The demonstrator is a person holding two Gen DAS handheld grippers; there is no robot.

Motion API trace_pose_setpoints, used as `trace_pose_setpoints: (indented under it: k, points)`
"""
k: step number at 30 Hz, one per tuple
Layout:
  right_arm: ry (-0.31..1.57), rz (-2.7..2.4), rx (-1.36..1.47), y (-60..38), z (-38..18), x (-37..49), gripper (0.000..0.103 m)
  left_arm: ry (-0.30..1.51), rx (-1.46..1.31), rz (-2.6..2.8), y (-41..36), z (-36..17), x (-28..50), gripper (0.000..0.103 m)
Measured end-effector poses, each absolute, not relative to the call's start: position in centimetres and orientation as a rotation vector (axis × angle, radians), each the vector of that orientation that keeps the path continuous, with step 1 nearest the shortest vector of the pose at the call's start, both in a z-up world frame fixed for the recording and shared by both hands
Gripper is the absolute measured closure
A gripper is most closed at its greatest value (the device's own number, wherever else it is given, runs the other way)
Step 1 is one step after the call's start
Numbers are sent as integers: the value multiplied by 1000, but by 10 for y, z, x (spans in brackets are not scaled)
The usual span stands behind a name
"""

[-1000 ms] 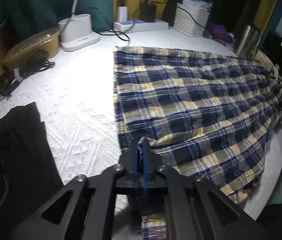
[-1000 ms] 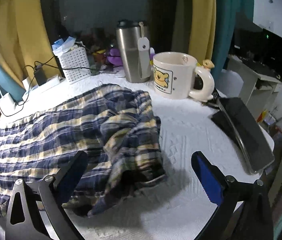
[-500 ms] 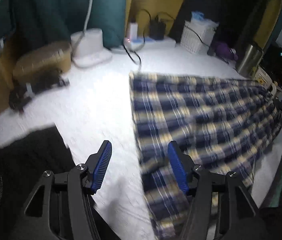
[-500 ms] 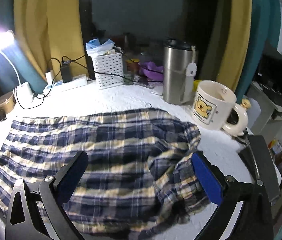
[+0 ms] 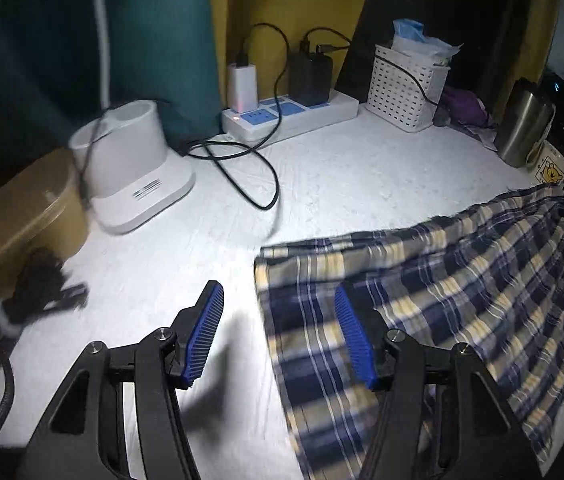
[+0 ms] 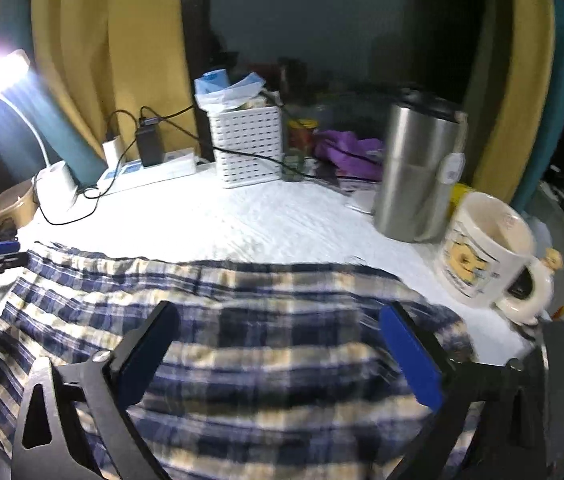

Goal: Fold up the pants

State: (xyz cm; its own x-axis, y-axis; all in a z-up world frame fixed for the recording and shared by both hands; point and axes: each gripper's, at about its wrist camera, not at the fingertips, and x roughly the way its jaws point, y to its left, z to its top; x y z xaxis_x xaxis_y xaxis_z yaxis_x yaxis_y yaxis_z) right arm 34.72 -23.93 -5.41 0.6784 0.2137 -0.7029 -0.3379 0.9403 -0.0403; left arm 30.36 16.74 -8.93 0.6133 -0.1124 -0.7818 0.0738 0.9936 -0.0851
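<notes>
Pants (image 5: 461, 280): navy/yellow/white plaid, lying spread flat on white textured table cover (image 5: 341, 176). Far edge runs roughly straight across, one end wrinkled and bunched near the cartoon mug (image 6: 481, 252). Not yet folded compactly; fabric blurred in both views.

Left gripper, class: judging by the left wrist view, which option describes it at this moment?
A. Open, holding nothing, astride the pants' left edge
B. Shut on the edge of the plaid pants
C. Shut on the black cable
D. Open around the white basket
A: the left gripper has its blue-padded fingers spread wide with nothing between them, straddling the edge of the plaid pants on the white table cover.
</notes>
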Motion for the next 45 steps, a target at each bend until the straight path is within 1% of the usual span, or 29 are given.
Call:
trace_pose_setpoints:
  k: [1,2,3,4,5,6,7,8,9,10,15,21,24,26,27,28,29,30,31,32,33,37,40,45]
  points:
    - [769,321,-173,-235,-55,351,6,913,-42,-113,168,-92,307,62]
    - [771,332,-177,-230,-56,354,6,926,-36,-115,168,-95,312,68]
    - [775,347,-185,-225,-57,358,9,929,-31,-121,168,-97,316,82]
    - [781,360,-193,-220,-59,361,14,929,-19,-133,166,-98,319,92]
    - [799,382,-206,-213,-64,366,16,930,-7,-138,165,-98,321,96]
    - [817,399,-217,-208,-70,370,21,931,4,-144,163,-99,324,100]
    - [837,418,-225,-202,-77,376,32,929,11,-149,162,-99,326,101]
    - [855,429,-230,-198,-83,381,39,923,15,-147,162,-98,328,101]
    - [868,427,-235,-195,-88,385,48,912,18,-142,161,-97,329,101]
    - [878,420,-237,-193,-94,389,48,903,17,-140,162,-95,331,101]
    - [954,363,-208,-197,-116,414,48,884,9,-126,167,-96,344,101]
    - [952,313,-203,-198,-121,423,48,915,31,-108,166,-113,351,101]
    - [949,290,-215,-199,-121,422,48,913,20,-99,166,-109,351,100]
    - [946,253,-214,-202,-118,420,48,906,34,-82,165,-101,348,96]
    - [939,239,-210,-204,-115,419,48,896,45,-68,164,-95,344,84]
    - [931,235,-202,-206,-111,417,48,875,54,-58,163,-89,338,66]
    - [924,236,-197,-208,-106,413,46,859,56,-54,163,-83,335,59]
    - [915,241,-201,-207,-101,408,37,844,60,-48,162,-78,330,53]
    - [908,253,-210,-204,-97,403,24,835,66,-43,161,-74,326,53]
    - [905,266,-217,-201,-94,399,20,825,72,-38,159,-69,321,53]
    - [898,291,-229,-196,-91,393,19,819,72,-37,156,-66,316,53]
    - [893,365,-306,-170,-95,377,19,832,26,-112,135,-60,297,52]
    - [923,334,-396,-162,-113,373,19,879,13,-185,113,-73,288,52]
    - [941,311,-372,-179,-116,360,19,998,44,-167,98,-110,285,52]
